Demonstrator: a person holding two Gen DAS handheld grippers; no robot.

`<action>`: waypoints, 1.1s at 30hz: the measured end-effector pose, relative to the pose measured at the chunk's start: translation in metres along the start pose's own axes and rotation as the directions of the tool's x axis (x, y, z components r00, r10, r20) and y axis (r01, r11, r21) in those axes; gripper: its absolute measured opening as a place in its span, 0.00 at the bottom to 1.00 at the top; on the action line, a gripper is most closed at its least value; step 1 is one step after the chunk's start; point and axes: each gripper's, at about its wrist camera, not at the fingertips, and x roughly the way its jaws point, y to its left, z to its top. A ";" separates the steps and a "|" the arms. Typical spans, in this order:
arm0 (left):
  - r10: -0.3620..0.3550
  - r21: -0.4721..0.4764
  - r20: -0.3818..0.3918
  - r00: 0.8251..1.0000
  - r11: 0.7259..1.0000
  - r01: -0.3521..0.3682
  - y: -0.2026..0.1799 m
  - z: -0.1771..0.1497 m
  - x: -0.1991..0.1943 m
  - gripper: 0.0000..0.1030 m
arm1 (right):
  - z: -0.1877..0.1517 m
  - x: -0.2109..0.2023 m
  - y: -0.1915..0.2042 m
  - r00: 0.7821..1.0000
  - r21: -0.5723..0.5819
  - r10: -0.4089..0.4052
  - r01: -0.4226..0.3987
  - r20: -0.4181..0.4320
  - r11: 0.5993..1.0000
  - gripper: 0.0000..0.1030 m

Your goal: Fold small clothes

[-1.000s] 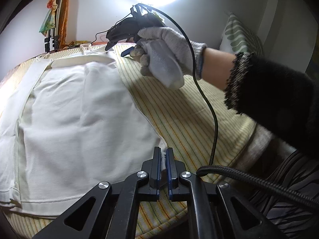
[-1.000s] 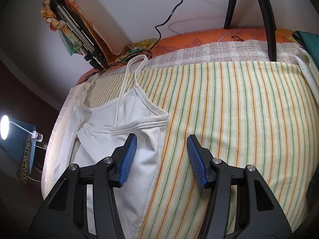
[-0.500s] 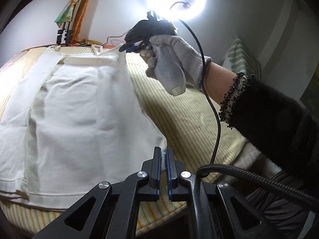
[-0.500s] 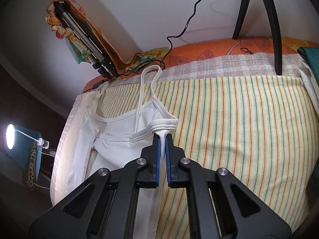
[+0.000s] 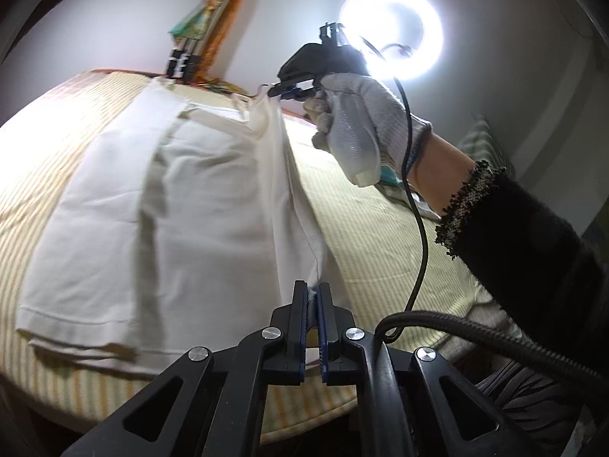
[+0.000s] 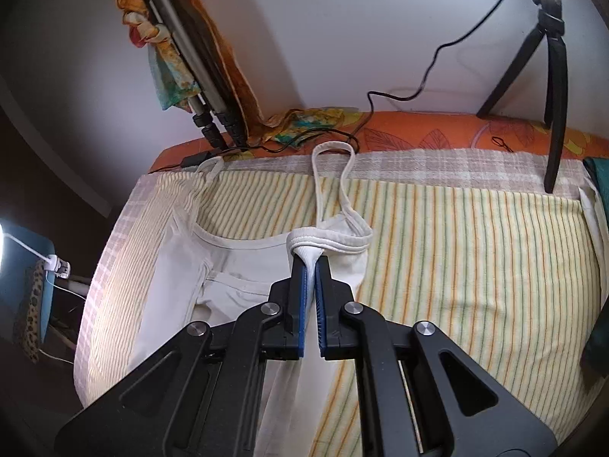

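A white strappy top [image 5: 171,205] lies on a striped bed cover [image 5: 365,228], its right side edge raised off the bed. My left gripper [image 5: 311,293] is shut on the bottom hem corner of that raised edge. My right gripper [image 6: 310,262] is shut on the top [image 6: 243,285] at its upper edge, by the armhole trim, just below a shoulder strap [image 6: 331,175]. Seen from the left wrist, the right gripper [image 5: 283,89] is held by a gloved hand [image 5: 361,122] and lifts the far corner. The second strap [image 6: 207,169] lies at the bed's far left.
A bright ring light [image 5: 392,30] on a black tripod [image 6: 552,76] stands at the bed's far edge, its cable [image 6: 418,87] trailing along an orange cushion [image 6: 437,133]. A folded tripod wrapped in colourful cloth [image 6: 190,57] leans on the wall. A lamp [image 6: 7,240] sits left of the bed.
My right gripper shut on the top's upper edge and lifted it. Both grippers rose and moved left, raising the top's right side off the bed.
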 end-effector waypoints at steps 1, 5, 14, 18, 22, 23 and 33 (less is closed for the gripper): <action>0.005 -0.010 0.003 1.000 1.000 -0.005 0.001 0.000 -0.001 0.01 | 0.000 0.003 0.007 1.000 -0.009 -0.001 0.001 -0.002 1.000 0.06; 0.034 -0.035 0.008 0.999 0.999 -0.034 0.007 0.001 -0.008 0.01 | -0.003 0.021 0.027 1.000 -0.033 -0.004 0.003 -0.021 0.999 0.06; 0.106 -0.064 -0.009 0.994 0.992 -0.106 0.021 0.003 -0.014 0.01 | -0.016 0.060 0.057 0.996 -0.096 -0.021 0.013 -0.083 0.995 0.06; 0.148 -0.060 -0.011 0.989 0.987 -0.148 0.025 0.003 -0.016 0.01 | -0.021 0.072 0.059 0.994 -0.108 -0.015 0.004 -0.106 0.994 0.06; 0.175 -0.042 -0.015 0.984 0.983 -0.176 0.024 0.004 -0.017 0.02 | -0.020 0.066 0.056 0.995 -0.103 0.014 -0.025 -0.103 0.994 0.26; 0.180 -0.037 -0.019 0.983 0.983 -0.181 0.023 0.004 -0.017 0.02 | -0.018 0.062 0.055 0.996 -0.097 0.019 -0.028 -0.089 0.995 0.39; 0.248 0.083 0.013 0.969 0.965 -0.248 0.015 0.014 -0.039 0.23 | -0.022 -0.051 0.035 0.994 -0.062 0.104 -0.102 0.025 0.993 0.47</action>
